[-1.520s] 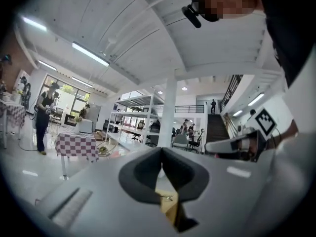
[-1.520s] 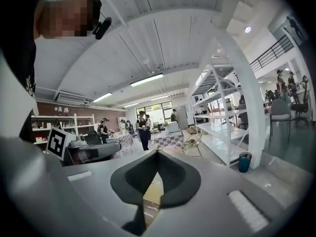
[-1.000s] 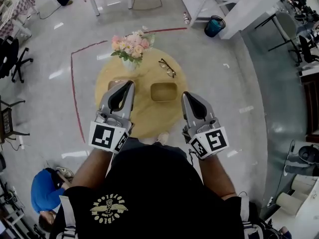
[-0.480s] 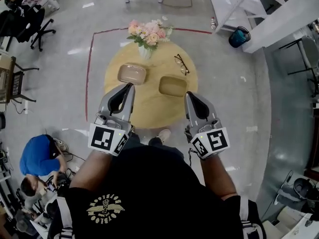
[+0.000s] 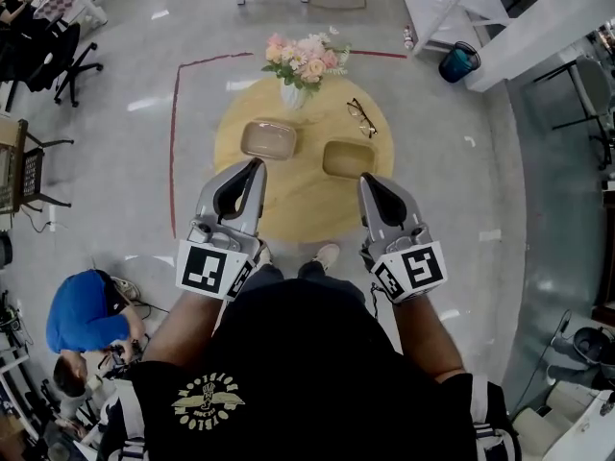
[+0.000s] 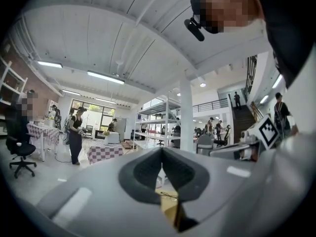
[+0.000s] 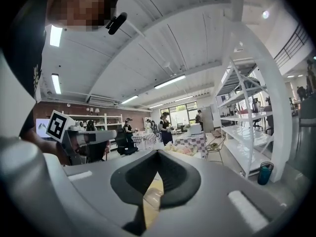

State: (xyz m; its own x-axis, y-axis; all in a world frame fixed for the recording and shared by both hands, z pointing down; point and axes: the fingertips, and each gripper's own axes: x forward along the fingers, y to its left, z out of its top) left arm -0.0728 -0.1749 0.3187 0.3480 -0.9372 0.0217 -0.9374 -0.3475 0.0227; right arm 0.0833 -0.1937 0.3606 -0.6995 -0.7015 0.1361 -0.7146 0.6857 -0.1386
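Note:
In the head view a round wooden table [image 5: 288,205] stands in front of me. On it are a vase of pink flowers [image 5: 306,60], a pair of glasses [image 5: 362,116] and two shallow tan trays, one on the left [image 5: 269,139] and one on the right [image 5: 349,158]. My left gripper [image 5: 254,165] is held above the table's near left edge, shut and empty. My right gripper [image 5: 368,181] hovers near the right tray, also shut and empty. In the left gripper view the left gripper [image 6: 161,150] shows the glasses [image 6: 168,196] below its tips. The right gripper [image 7: 157,152] has a tray [image 7: 153,198] under it.
A red tape line [image 5: 174,152] marks the floor around the table. A blue bin [image 5: 457,63] stands by a white column at the back right. A person in a blue shirt [image 5: 82,310] crouches at the near left. Office chairs [image 5: 53,51] and checkered tables sit at the far left.
The head view has drifted, so the table now sits slightly further right. Both gripper views have swung to show other parts of the hall. Both grippers stay shut, held as before.

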